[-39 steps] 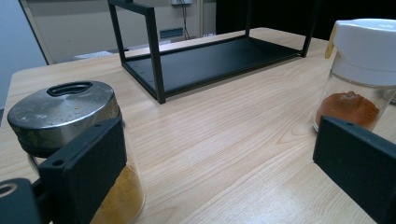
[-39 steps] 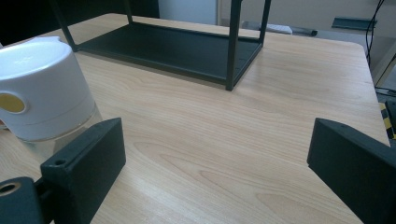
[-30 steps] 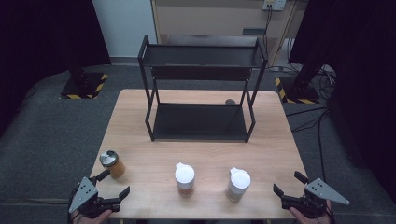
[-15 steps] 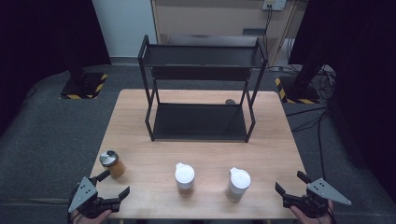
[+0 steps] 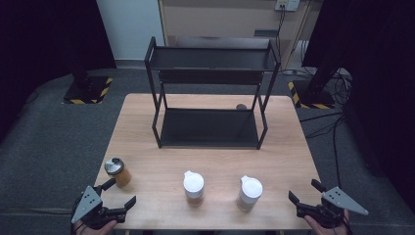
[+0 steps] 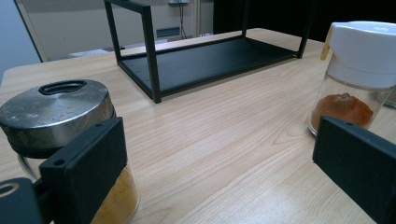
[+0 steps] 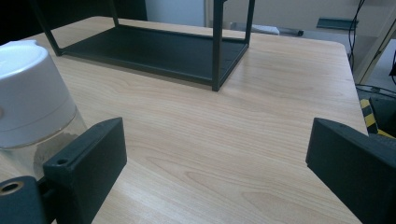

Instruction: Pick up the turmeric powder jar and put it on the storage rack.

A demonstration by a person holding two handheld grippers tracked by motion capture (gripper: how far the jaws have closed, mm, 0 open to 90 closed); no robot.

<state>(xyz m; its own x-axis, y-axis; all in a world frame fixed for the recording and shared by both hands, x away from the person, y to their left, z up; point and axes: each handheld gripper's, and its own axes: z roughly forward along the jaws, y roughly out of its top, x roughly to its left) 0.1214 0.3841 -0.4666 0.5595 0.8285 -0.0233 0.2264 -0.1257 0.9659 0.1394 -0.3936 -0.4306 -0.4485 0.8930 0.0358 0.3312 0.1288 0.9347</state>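
Both tools gape wide, holding nothing. The left tool [image 5: 119,192] sits just beside a round glass jar [image 5: 118,172] with a dull steel lid, on the woodgrain table [image 5: 205,147]; the right tool [image 5: 304,192] is near a white-capped jar [image 5: 250,193].

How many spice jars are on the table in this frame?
3, along the near edge: a metal-lidded jar at the left by the left claw, a white-capped jar in the middle, and another white-capped jar toward the right. None looks hidden.
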